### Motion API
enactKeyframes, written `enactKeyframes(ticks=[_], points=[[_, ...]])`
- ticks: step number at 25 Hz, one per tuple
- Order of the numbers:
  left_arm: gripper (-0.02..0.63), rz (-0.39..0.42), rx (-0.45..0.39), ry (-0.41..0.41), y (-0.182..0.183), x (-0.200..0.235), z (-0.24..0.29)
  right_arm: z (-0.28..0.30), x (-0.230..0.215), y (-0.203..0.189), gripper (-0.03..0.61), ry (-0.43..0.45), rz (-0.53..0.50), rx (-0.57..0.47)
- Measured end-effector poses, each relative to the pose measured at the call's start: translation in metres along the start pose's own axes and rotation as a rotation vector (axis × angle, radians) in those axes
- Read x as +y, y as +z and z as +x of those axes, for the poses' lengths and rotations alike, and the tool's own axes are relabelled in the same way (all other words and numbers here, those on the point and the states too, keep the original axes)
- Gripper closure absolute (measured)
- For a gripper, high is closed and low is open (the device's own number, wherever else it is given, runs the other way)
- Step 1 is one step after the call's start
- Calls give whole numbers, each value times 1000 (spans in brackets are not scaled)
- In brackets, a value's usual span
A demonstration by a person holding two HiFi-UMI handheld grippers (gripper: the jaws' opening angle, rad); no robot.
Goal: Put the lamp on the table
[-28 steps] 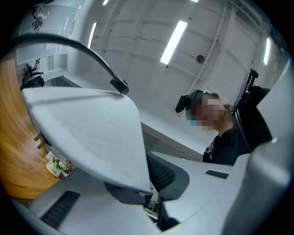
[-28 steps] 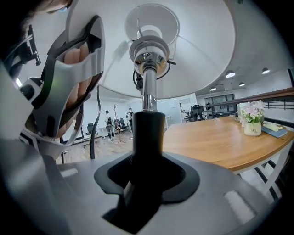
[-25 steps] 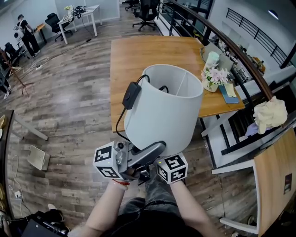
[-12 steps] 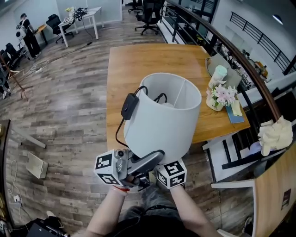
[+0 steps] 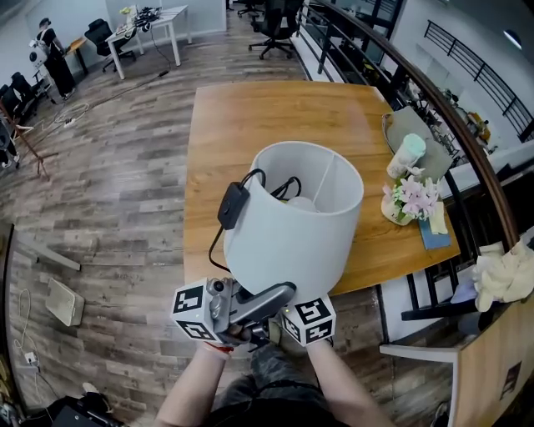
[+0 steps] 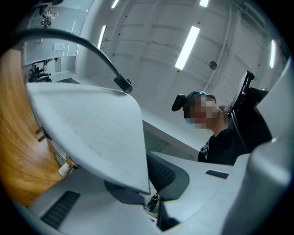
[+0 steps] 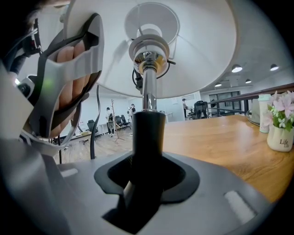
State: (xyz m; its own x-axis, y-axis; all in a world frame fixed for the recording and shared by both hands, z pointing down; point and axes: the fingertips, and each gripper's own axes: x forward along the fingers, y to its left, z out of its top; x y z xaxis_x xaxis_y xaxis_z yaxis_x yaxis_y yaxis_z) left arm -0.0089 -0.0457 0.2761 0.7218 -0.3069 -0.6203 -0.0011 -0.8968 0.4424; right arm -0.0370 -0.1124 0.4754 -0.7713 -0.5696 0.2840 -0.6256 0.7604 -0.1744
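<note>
Here, my right gripper (image 7: 145,176) pinches the lamp (image 5: 292,229) by its stem (image 7: 148,92), my left gripper (image 6: 148,192) by what seems its base (image 6: 92,133). It hangs tilted at the table's (image 5: 242,117) near edge. The loose cord (image 5: 234,204) may get trapped underneath.

Open-plan office — black swivel chairs (image 5: 277,21), white desk (image 5: 158,17), wood-plank floor (image 5: 100,167), dark railing (image 5: 417,85)

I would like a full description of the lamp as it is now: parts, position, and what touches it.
The lamp has a pale drum shade, open on top, a bulb inside, and a chrome stem ending in a black sleeve. A black cord with a switch hangs over the rim. The right gripper is clamped on the sleeve, the left gripper on its pale base. It is held by the near edge of the table, not yet set down.
</note>
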Motion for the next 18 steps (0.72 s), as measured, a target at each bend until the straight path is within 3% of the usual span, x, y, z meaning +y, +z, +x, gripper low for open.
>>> enactKeyframes(ticks=[9, 18], points=[[614, -3, 17, 18, 7, 50, 14, 28, -41, 2, 413, 0, 25, 5], [614, -19, 39, 23, 10, 76, 10, 56, -54, -5, 413, 15, 43, 14]])
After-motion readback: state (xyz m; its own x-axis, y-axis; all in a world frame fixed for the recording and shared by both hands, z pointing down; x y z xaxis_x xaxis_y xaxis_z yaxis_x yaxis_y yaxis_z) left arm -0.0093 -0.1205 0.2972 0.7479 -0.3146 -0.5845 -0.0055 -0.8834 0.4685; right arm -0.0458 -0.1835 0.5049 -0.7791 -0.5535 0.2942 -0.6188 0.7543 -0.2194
